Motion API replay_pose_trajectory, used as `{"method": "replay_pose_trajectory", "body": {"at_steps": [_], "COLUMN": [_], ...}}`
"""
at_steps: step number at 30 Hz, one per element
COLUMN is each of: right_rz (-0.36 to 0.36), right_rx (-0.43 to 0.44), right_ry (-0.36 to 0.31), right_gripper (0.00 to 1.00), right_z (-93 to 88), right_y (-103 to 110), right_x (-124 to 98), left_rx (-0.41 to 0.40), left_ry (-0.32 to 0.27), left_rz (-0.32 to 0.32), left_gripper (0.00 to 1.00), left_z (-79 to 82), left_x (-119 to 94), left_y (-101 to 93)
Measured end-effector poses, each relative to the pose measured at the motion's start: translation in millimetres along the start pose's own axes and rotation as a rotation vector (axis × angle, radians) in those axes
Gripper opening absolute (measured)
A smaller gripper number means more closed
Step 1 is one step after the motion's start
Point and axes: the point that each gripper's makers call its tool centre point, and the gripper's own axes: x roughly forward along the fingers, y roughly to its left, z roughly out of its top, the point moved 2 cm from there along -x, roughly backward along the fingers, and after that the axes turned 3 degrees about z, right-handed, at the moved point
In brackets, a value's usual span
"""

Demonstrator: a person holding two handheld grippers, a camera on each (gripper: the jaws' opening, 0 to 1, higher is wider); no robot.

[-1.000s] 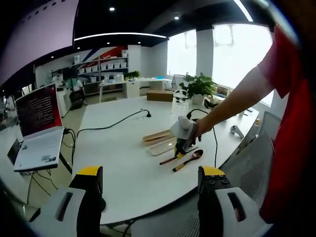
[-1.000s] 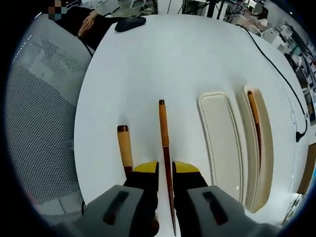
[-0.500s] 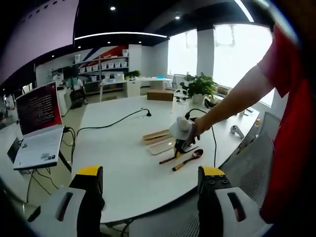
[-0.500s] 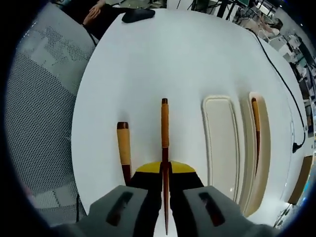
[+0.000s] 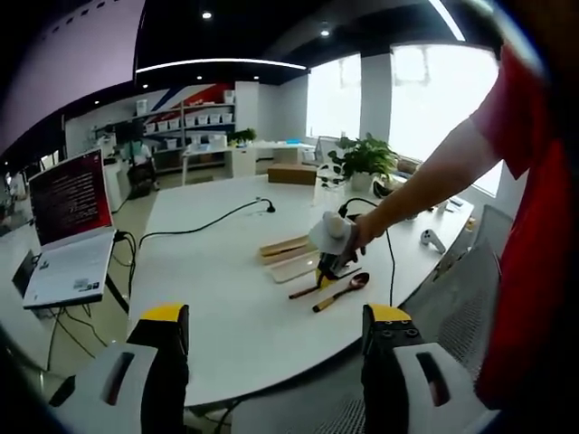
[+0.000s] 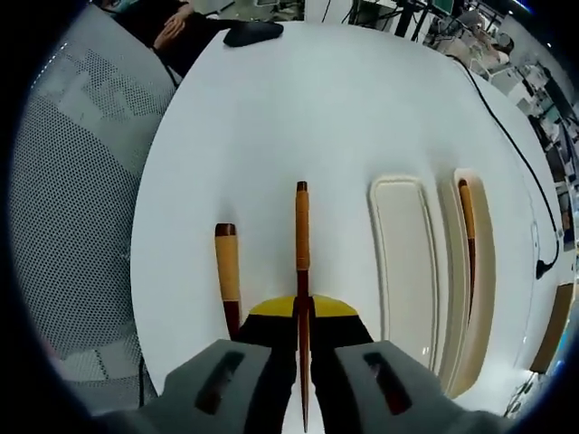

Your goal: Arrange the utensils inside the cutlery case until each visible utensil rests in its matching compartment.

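Right gripper view, nearest: the right gripper [image 6: 302,316] has its jaws pressed onto a single wooden chopstick [image 6: 301,240], which runs forward between them over the white table [image 6: 298,108]. Just beside it, toward the view's left, lies the wooden spoon [image 6: 227,271], its handle pointing away and its bowl hidden behind the jaw. Farther toward the view's right sits the cutlery case: one wide tray compartment [image 6: 404,262], apparently empty, and beyond it a narrow compartment [image 6: 481,262] holding a second chopstick [image 6: 468,235].

Left gripper view: the left gripper [image 5: 276,348] hangs spread and empty at the near table edge, well apart from the work. Mid-table, the person's hand [image 5: 348,237] holds the right gripper over the utensils beside the case.

Step in hand, as judged: the pickup of the loose chopstick is made. The next move calls for carrying it across the wide compartment and laying it parallel beside its mate in the narrow one; the spoon remains for afterwards.

Count: two chopsticks, one spoon, two compartments visible, two grippers.
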Motion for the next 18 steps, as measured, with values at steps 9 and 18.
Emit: {"method": "replay_pose_trajectory", "body": {"at_steps": [9,18], "right_rz": [-0.024,-0.02], "right_rx": [-0.013,0.048], "right_ry": [-0.021,-0.061], "right_gripper": [0.0,0.0], "right_z": [-0.6,-2.4], "right_y": [-10,-20], "right_x": [-26,-52], "left_rx": [0.011,0.018], "left_ry": [-0.02,-0.02], "left_rz": [-0.005,-0.024], "left_gripper": [0.8,0.8], "left_z": [8.6,9.2], "left_x": [4,7], "left_y": [0.1,-6.3]}}
